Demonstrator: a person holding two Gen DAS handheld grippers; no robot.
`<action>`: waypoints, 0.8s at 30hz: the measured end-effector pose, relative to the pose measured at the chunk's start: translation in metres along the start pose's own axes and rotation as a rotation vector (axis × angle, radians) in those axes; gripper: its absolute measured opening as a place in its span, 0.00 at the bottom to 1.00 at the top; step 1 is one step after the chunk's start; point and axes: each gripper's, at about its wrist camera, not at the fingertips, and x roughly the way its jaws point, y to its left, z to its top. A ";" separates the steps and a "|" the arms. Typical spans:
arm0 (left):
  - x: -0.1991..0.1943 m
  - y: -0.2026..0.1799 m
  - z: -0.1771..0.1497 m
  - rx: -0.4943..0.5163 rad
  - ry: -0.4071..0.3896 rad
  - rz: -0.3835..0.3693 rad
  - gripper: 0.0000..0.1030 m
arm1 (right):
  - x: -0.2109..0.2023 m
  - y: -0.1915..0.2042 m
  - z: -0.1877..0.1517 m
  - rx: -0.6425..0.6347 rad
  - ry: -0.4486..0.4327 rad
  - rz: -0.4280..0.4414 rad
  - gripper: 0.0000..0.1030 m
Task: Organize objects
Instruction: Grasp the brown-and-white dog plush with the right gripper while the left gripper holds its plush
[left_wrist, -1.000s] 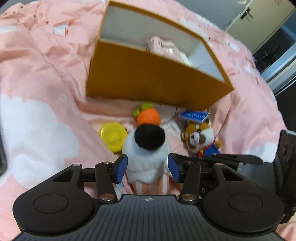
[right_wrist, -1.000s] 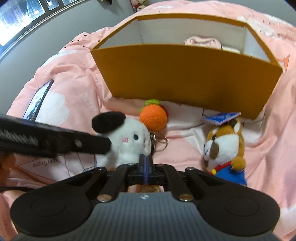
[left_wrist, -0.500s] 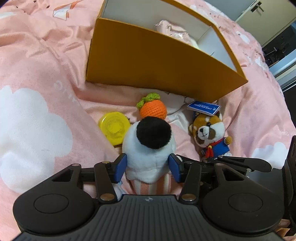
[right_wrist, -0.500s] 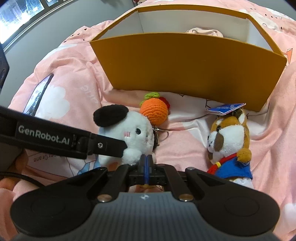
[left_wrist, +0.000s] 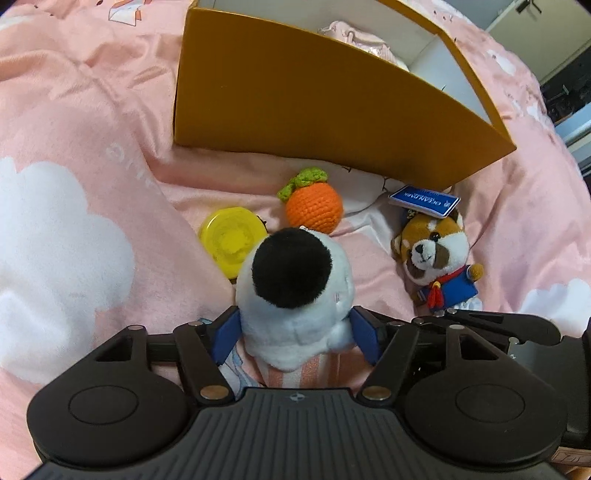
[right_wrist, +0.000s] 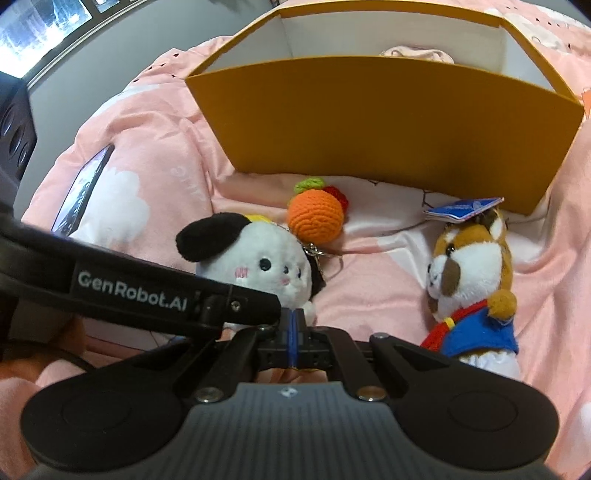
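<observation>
A white plush dog with black ears (left_wrist: 291, 295) sits between the blue pads of my left gripper (left_wrist: 295, 338), which is shut on its body. It also shows in the right wrist view (right_wrist: 258, 269), with the left gripper's finger (right_wrist: 147, 295) across it. An orange crocheted fruit (left_wrist: 314, 208) and a brown plush in a blue jacket (left_wrist: 439, 262) lie on the pink blanket in front of an open orange box (left_wrist: 332, 107). My right gripper (right_wrist: 293, 328) is shut and empty, just right of the white plush.
A yellow round lid (left_wrist: 232, 240) lies left of the white plush. A pink item (left_wrist: 358, 37) lies inside the box. A blue tag (left_wrist: 424, 199) rests on the brown plush's head. A phone (right_wrist: 81, 192) lies on the blanket at the left.
The left gripper with the white plush has risen and the box looks farther below. The right gripper has stayed shut and drawn closer to the toys.
</observation>
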 end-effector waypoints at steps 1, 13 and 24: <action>0.000 0.002 0.000 -0.009 -0.003 -0.008 0.70 | -0.001 0.000 0.000 -0.002 -0.003 0.000 0.02; -0.023 0.008 0.002 0.000 -0.111 -0.073 0.58 | -0.069 -0.011 0.001 -0.043 -0.241 -0.275 0.43; -0.011 0.004 0.015 0.062 -0.108 -0.077 0.59 | -0.030 -0.051 0.016 0.086 -0.067 -0.301 0.45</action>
